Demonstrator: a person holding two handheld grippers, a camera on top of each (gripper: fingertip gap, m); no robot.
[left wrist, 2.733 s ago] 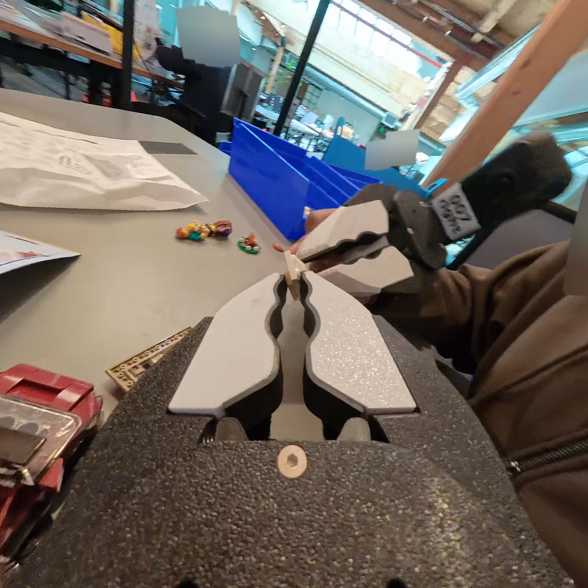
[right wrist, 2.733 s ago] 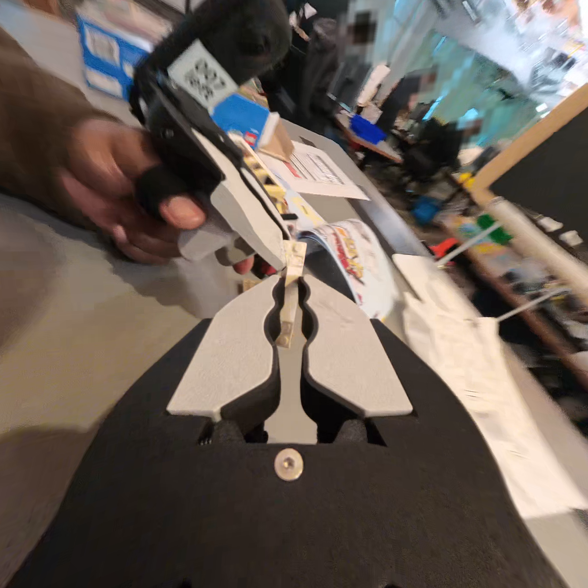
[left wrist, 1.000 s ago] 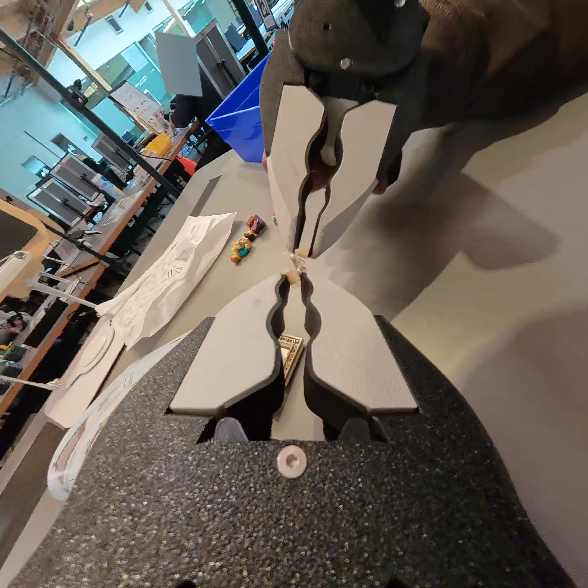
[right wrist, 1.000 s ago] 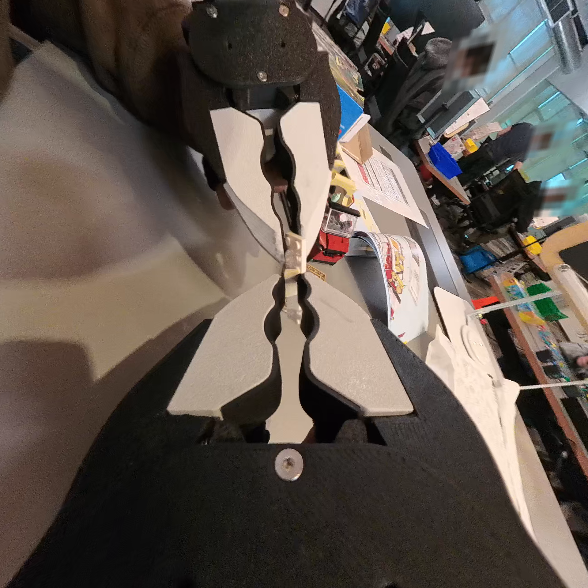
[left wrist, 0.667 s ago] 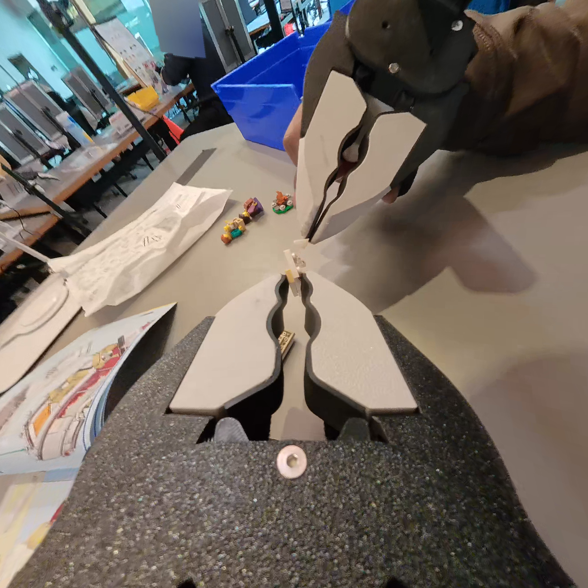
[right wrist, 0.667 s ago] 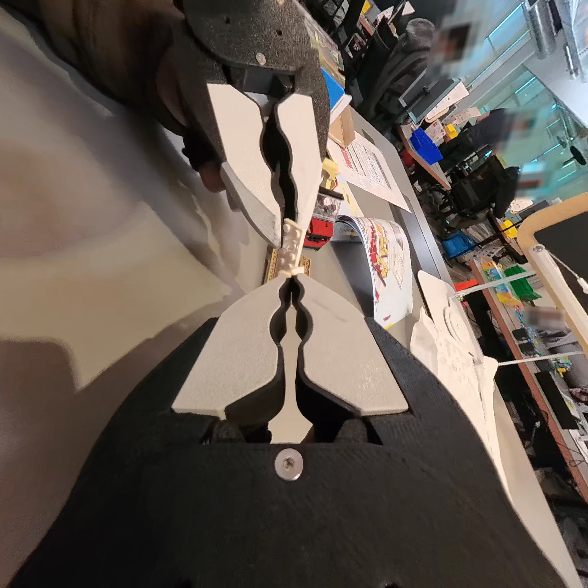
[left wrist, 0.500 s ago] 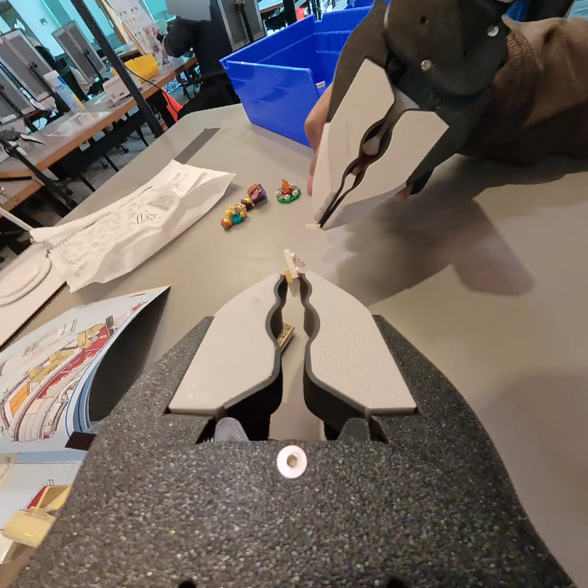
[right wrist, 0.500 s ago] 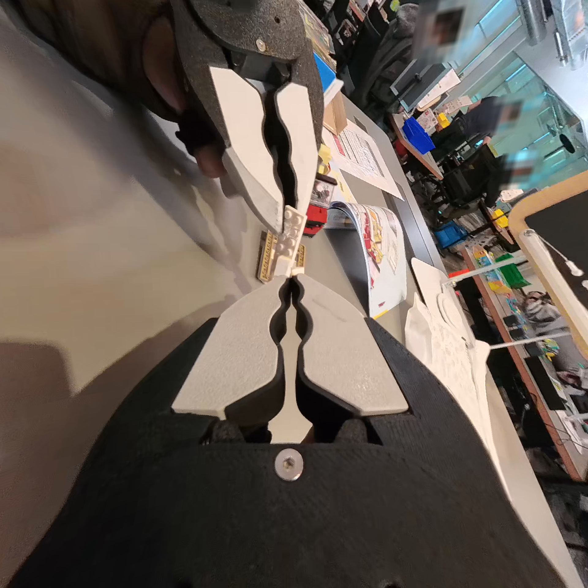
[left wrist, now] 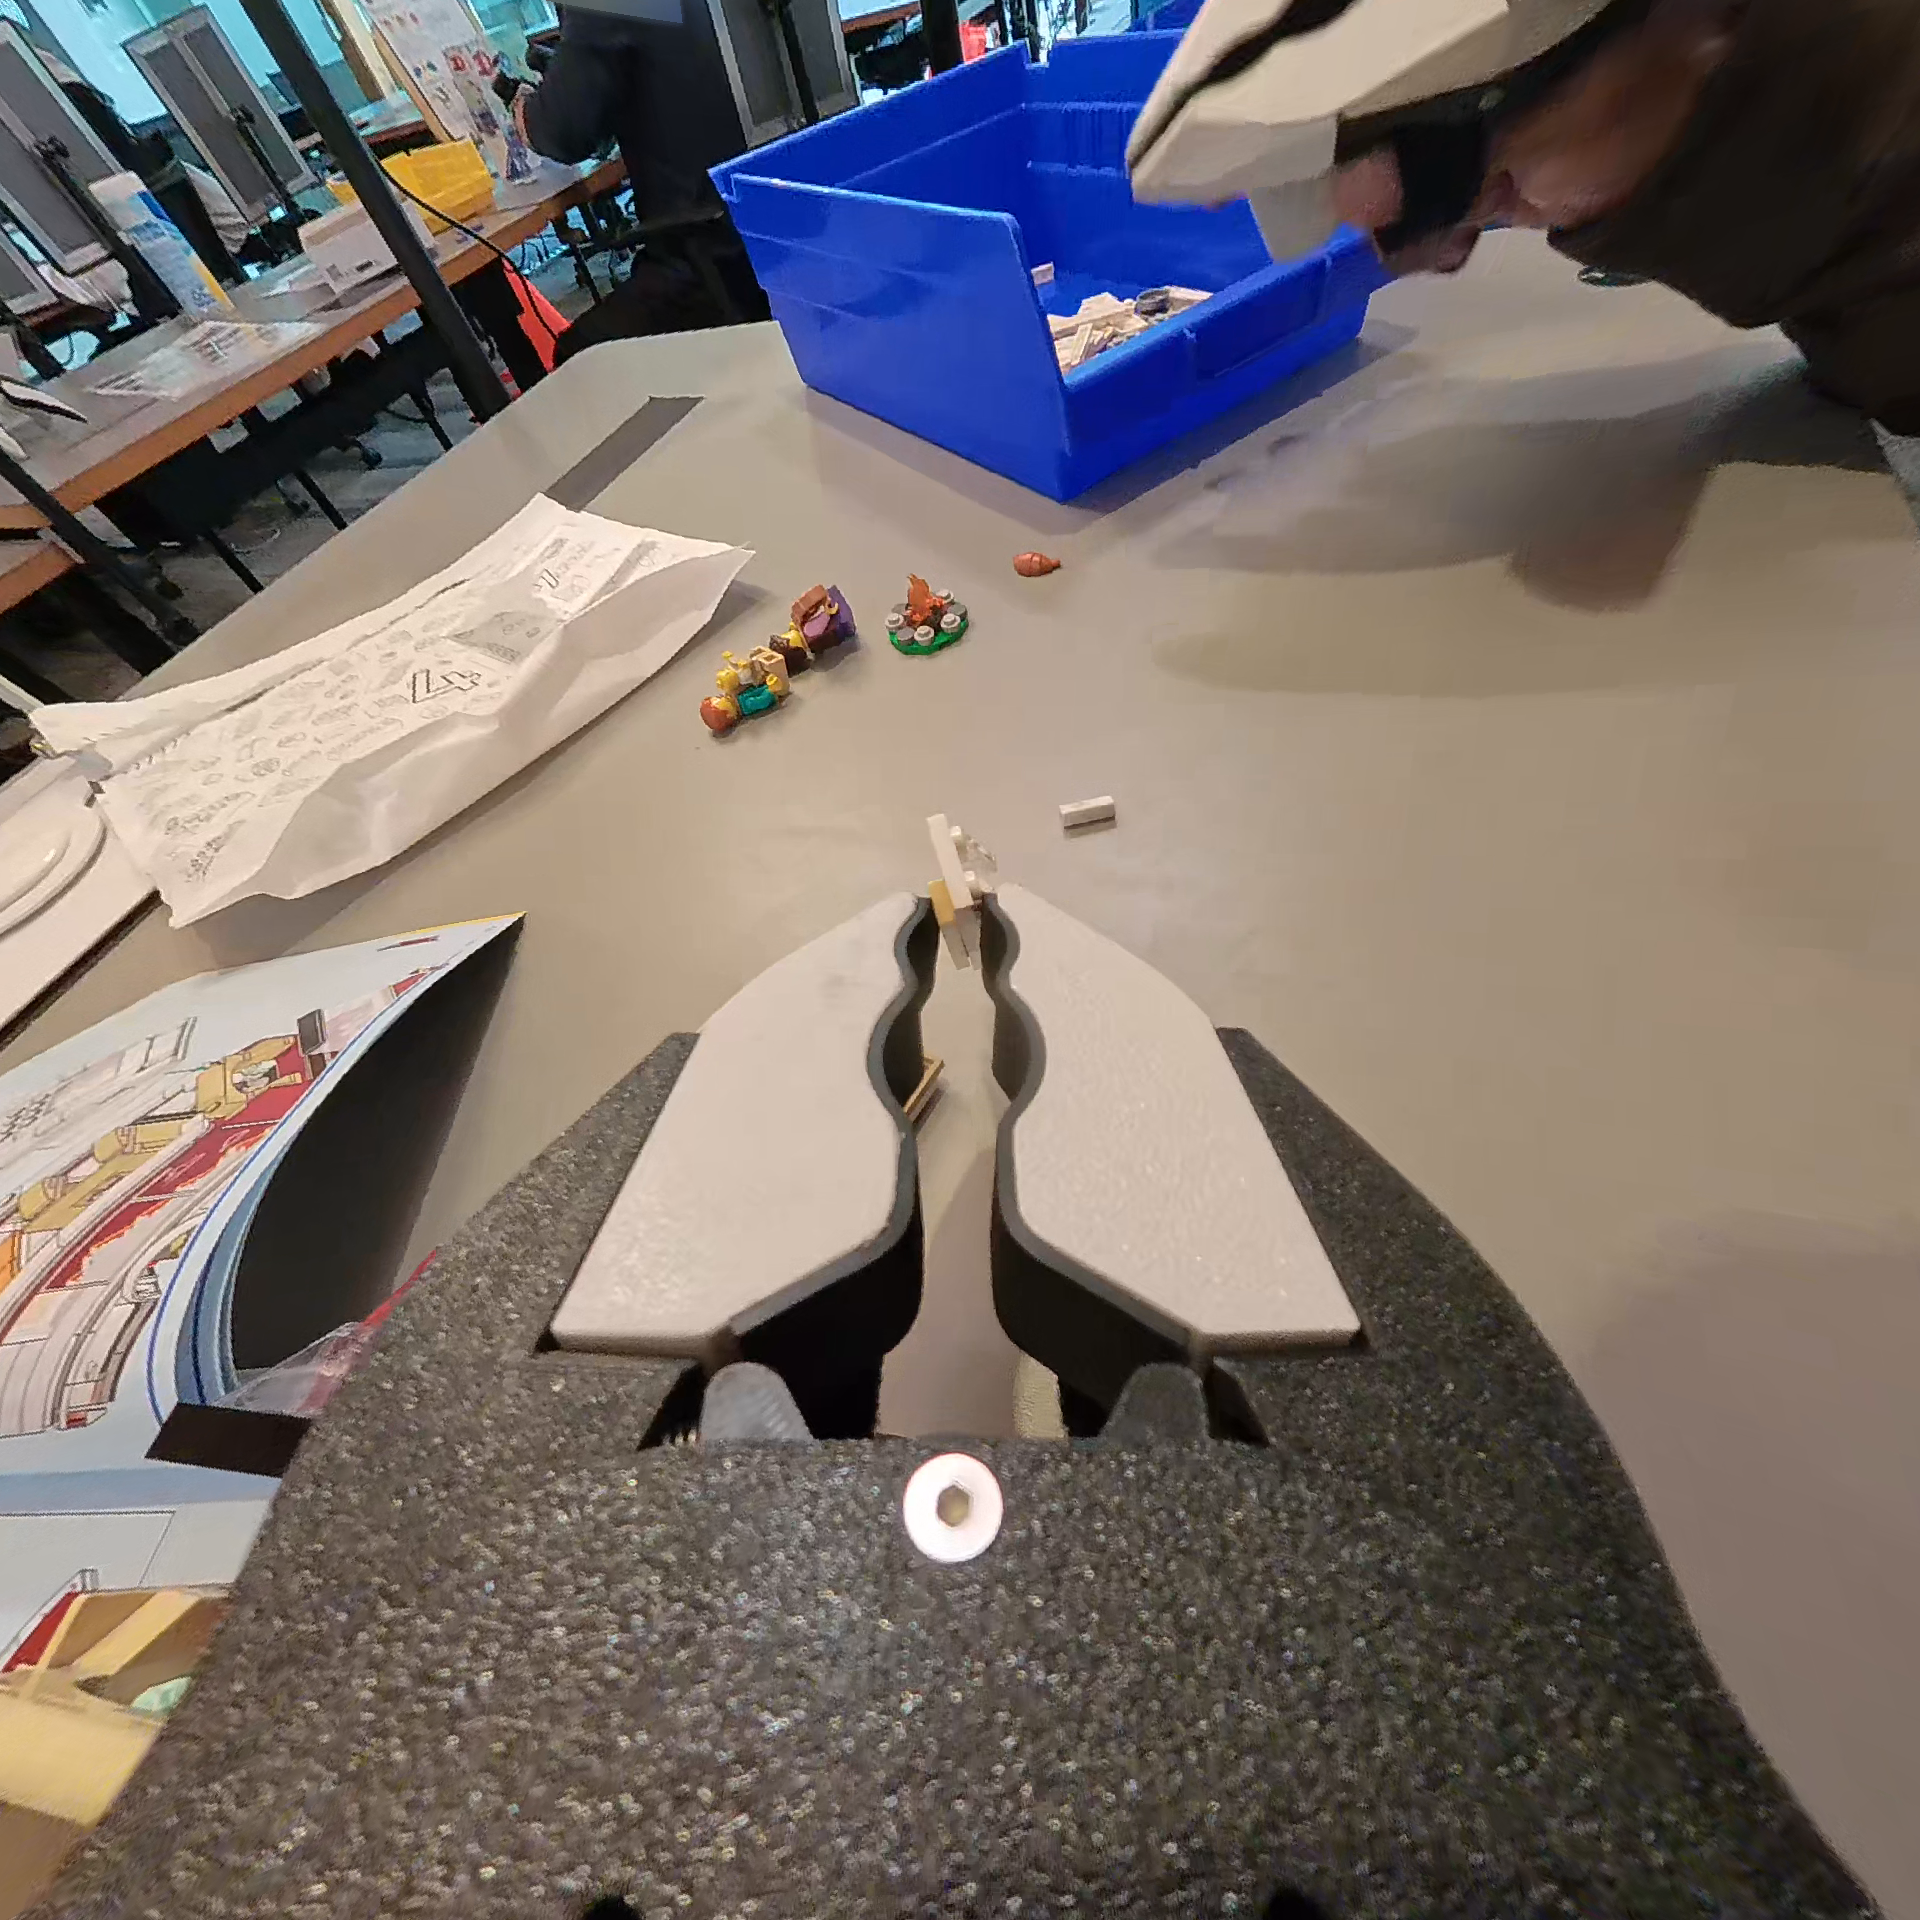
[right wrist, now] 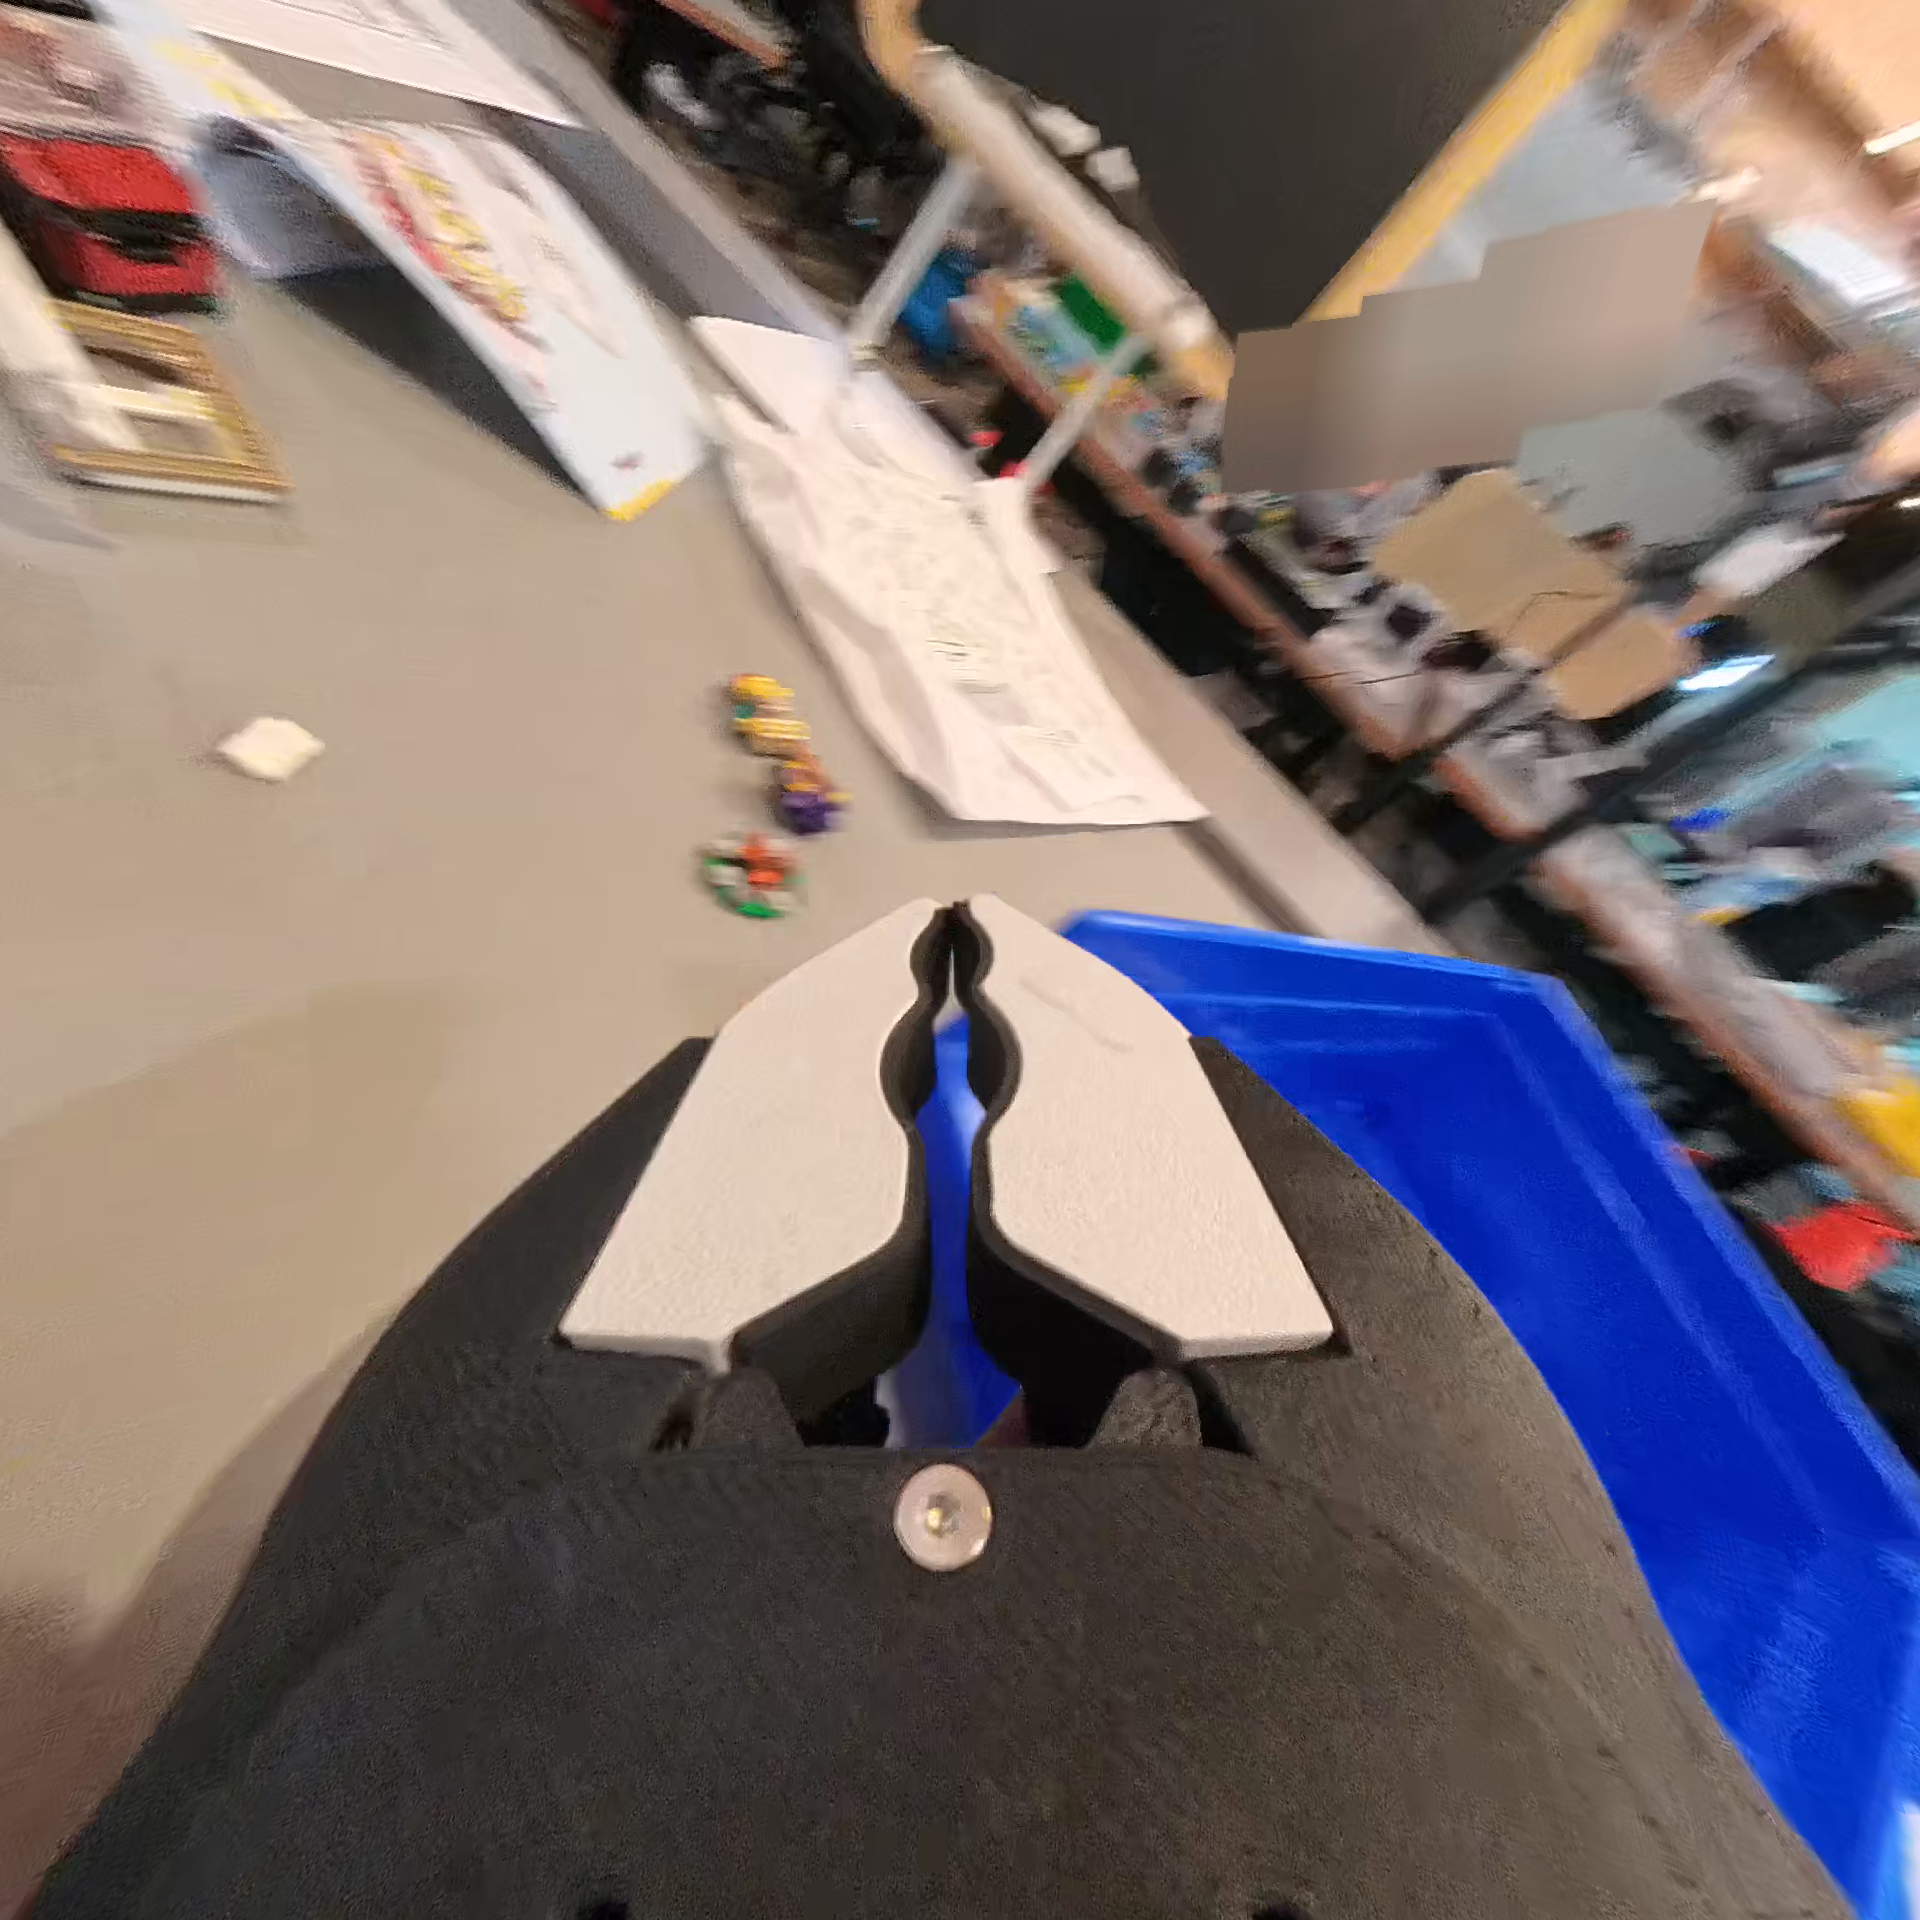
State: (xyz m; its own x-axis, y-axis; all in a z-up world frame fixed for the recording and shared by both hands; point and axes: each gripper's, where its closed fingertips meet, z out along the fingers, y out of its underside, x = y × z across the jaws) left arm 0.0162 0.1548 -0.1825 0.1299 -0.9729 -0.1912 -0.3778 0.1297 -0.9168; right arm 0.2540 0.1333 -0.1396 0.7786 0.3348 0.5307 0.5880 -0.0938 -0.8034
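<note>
My left gripper (left wrist: 958,906) is shut on a small white and tan brick assembly (left wrist: 954,868), which sticks up past the fingertips above the grey table (left wrist: 1455,935). A small pale piece (left wrist: 1087,811) lies on the table just ahead of it and shows blurred in the right wrist view (right wrist: 268,746). My right gripper (right wrist: 954,914) is shut with nothing between its pads, over the near corner of a blue bin (right wrist: 1558,1143). It also shows in the left wrist view (left wrist: 1247,114), held by a hand above the bin (left wrist: 904,281).
Small colourful figures (left wrist: 779,665) and a green round build (left wrist: 927,621) lie mid-table, with a brown bit (left wrist: 1035,562) near the bin. A white paper bag (left wrist: 364,707) and an open booklet (left wrist: 156,1143) lie left. A tan plate (left wrist: 925,1086) lies under my left fingers.
The right gripper let go of the assembly it shared with the left, shut on air, and swung away to the blue bin. A small pale piece now lies on the table.
</note>
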